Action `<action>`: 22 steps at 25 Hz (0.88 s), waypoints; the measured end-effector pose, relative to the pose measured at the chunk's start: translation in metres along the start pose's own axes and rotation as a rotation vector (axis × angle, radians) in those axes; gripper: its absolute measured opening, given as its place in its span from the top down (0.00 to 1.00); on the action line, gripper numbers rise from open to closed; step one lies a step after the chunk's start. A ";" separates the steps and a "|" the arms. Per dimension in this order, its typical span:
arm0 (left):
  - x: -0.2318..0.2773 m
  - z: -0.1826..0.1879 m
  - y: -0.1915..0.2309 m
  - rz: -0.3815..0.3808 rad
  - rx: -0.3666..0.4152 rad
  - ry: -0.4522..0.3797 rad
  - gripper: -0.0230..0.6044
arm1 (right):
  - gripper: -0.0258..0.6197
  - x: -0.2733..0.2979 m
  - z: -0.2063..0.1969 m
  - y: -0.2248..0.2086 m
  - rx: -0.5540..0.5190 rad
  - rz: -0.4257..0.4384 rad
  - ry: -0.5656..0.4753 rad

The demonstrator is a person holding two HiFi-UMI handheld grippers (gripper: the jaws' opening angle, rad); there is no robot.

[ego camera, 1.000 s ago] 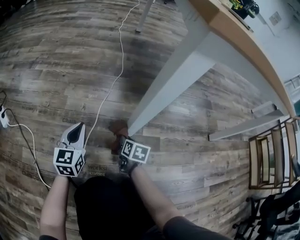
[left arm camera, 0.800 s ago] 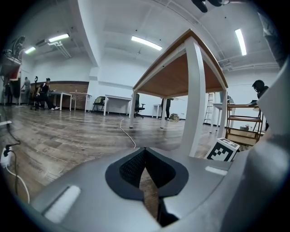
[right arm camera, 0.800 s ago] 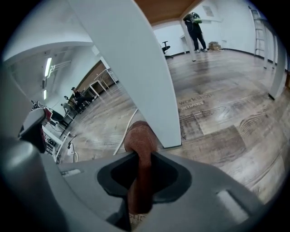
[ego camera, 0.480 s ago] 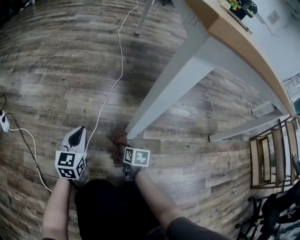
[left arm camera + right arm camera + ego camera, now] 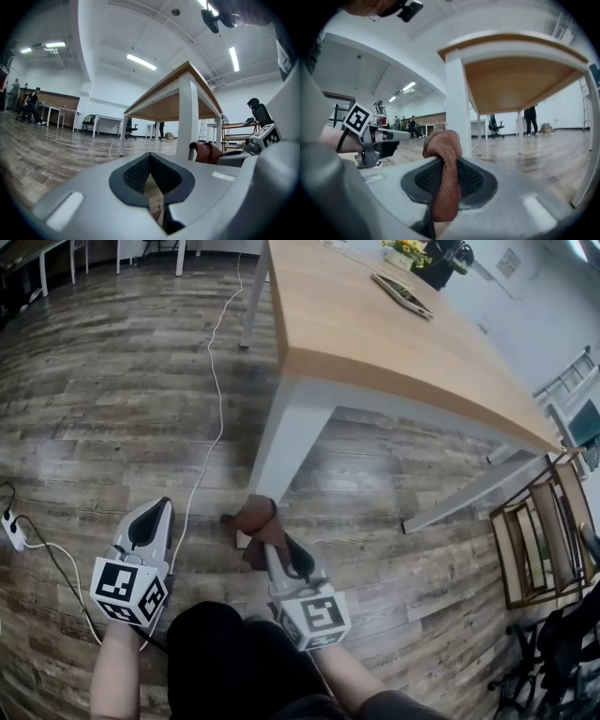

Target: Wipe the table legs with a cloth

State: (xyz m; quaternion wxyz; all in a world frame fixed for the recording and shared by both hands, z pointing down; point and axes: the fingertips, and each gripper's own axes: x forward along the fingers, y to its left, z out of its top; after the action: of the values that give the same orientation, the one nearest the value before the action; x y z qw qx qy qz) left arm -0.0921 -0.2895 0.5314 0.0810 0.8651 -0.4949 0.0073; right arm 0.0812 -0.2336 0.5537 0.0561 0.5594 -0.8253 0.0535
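Two hand-held claws in frame, both low above the grey-brown wood-plank floor (image 5: pixel 103 381). Left claw (image 5: pixel 161 506): jaws together, nothing between them; it hangs clear of the table, pointing forward. Right claw (image 5: pixel 271 546): jaws clamped on a rust-brown terry cloth (image 5: pixel 257 518), which bunches above the jaw tips and trails down between the pads. Cloth sits at the foot of the white square table leg (image 5: pixel 281 442); contact with the leg cannot be confirmed. Thin white cable (image 5: pixel 212 395) runs along the floor left of the leg, passing just beside the left claw. Above and beyond, the light wooden table top (image 5: pixel 375 329) spreads away. Wooden slatted frame (image 5: pixel 532 549) stands well apart at far right.
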 end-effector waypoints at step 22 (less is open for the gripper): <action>0.033 0.026 -0.087 -0.185 0.144 -0.067 0.93 | 0.86 -0.011 0.064 -0.024 -0.110 -0.046 -0.127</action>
State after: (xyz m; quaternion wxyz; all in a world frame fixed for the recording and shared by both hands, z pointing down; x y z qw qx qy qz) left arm -0.0024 -0.2789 0.4972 0.0023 0.9104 -0.4136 0.0067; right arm 0.1051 -0.2423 0.4898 0.0353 0.5765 -0.8158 -0.0289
